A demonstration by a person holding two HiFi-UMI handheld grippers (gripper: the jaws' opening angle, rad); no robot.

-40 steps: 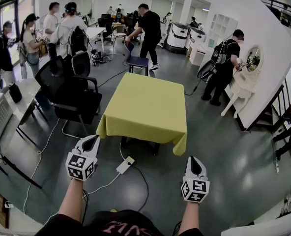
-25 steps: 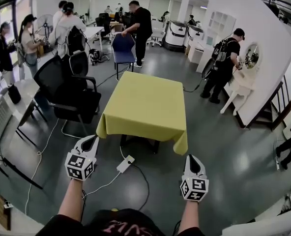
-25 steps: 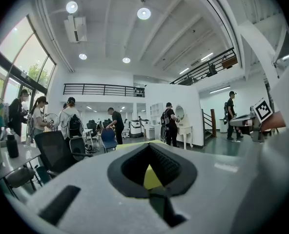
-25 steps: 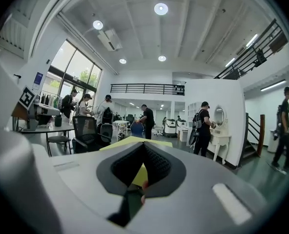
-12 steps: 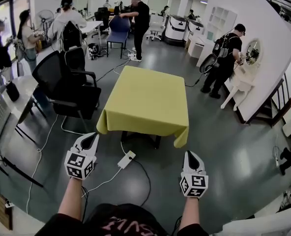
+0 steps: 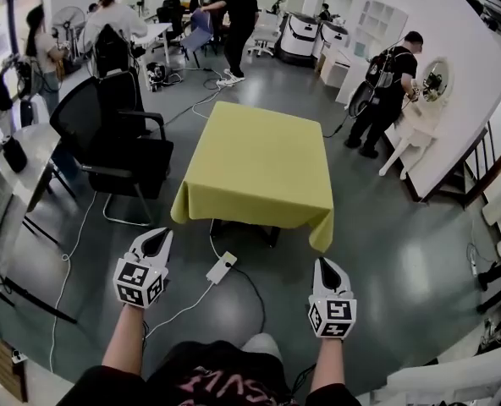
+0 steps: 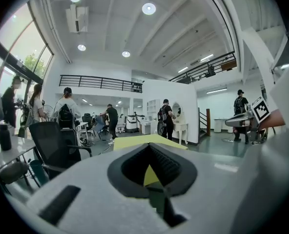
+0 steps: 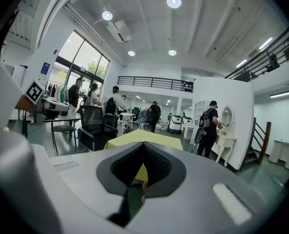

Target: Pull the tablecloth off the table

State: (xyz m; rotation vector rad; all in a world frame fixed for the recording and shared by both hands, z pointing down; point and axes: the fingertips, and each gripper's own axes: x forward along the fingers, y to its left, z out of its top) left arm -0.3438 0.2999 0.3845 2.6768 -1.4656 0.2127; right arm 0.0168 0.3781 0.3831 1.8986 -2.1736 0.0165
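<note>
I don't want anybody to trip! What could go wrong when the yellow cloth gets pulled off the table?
The white power strip and its cable lie just in front of the tablecloth; feet could catch on them. The black chair stands near the cloth's left edge, so the sliding cloth might snag there.

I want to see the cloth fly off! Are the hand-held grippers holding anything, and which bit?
Nothing. The left hand-held gripper and the right hand-held gripper are both shut and empty, short of the yellow tablecloth.
</note>
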